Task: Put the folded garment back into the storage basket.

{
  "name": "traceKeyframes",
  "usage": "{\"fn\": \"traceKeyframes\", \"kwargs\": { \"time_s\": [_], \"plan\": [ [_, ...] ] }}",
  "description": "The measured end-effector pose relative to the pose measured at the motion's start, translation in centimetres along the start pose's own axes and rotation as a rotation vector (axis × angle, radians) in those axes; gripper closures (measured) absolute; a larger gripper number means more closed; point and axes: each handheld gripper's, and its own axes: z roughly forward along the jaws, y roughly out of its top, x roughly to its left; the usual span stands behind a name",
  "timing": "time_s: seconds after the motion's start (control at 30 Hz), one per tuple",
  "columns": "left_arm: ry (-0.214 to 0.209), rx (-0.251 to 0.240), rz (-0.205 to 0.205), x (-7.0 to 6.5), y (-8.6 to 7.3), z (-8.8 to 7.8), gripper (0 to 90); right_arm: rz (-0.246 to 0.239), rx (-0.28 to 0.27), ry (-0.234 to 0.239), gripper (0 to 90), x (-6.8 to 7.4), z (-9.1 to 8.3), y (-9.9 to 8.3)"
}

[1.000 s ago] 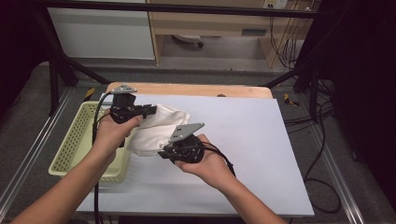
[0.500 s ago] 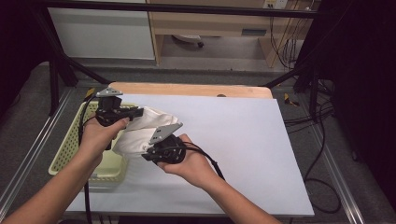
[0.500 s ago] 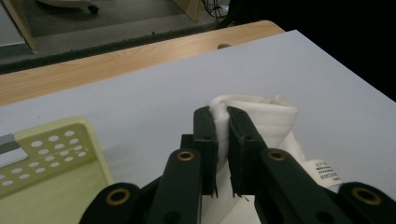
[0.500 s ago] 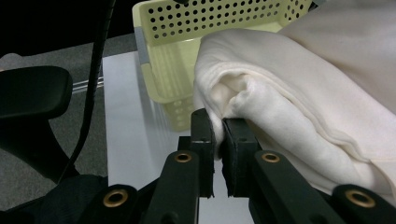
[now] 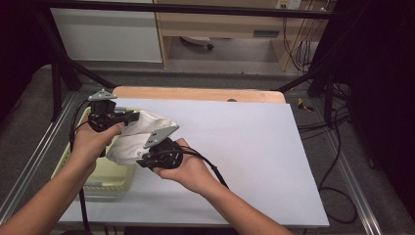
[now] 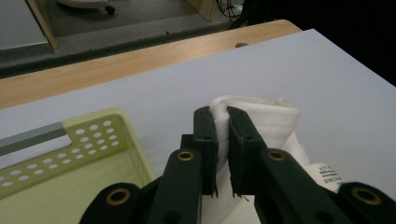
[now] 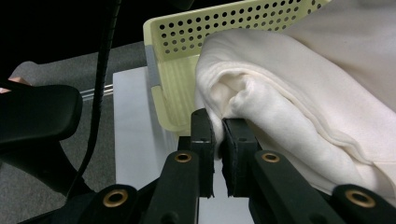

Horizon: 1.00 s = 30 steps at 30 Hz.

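Observation:
A folded white cloth (image 5: 132, 139) hangs between my two grippers at the table's left side, partly over the pale yellow basket (image 5: 115, 181). My left gripper (image 5: 131, 116) is shut on the cloth's far edge (image 6: 252, 116), its jaws pinching the fabric. My right gripper (image 5: 142, 161) is shut on the near edge of the cloth (image 7: 280, 107), with the fabric bunched between its pads. The basket's perforated wall (image 7: 205, 28) stands just behind the cloth in the right gripper view, and its corner (image 6: 93, 135) lies left of the jaws in the left gripper view.
The white table top (image 5: 254, 152) stretches right of the hands, with a wooden strip (image 5: 195, 94) along its far edge. Cables trail from both grippers. Metal frame rails (image 5: 29, 166) run along the table's left side, and dark cables lie on the floor at right.
Both hands have carried the cloth leftward, from the middle-left of the table to above the basket's right edge. Both grips stay the same.

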Motion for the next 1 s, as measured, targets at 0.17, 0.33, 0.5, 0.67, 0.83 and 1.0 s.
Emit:
{"fn": "traceKeyframes", "kwargs": {
  "time_s": [0.17,0.33,0.5,0.67,0.83,1.0],
  "plan": [
    [0.001,-0.015,-0.002,0.5,-0.1,-0.5,82.5,0.007,-0.011,-0.006,84.1,0.2,0.6,0.4],
    [0.012,-0.014,-0.008,1.0,-0.3,-0.9,82.5,0.002,-0.015,-0.005,84.0,0.3,1.0,0.7],
    [0.006,-0.027,-0.011,1.5,-0.4,-1.3,82.5,-0.005,-0.015,-0.003,84.0,0.4,1.7,1.0],
    [0.012,-0.034,-0.015,2.0,-0.5,-1.6,82.5,-0.009,-0.012,-0.008,84.0,0.4,2.3,1.3],
    [0.029,-0.026,-0.007,2.3,-0.6,-1.8,82.5,-0.015,-0.024,-0.006,84.0,0.6,2.9,1.7],
    [0.038,-0.027,-0.012,2.7,-0.7,-2.0,82.5,-0.018,-0.033,-0.005,84.0,1.0,3.7,1.7]
  ]
}}
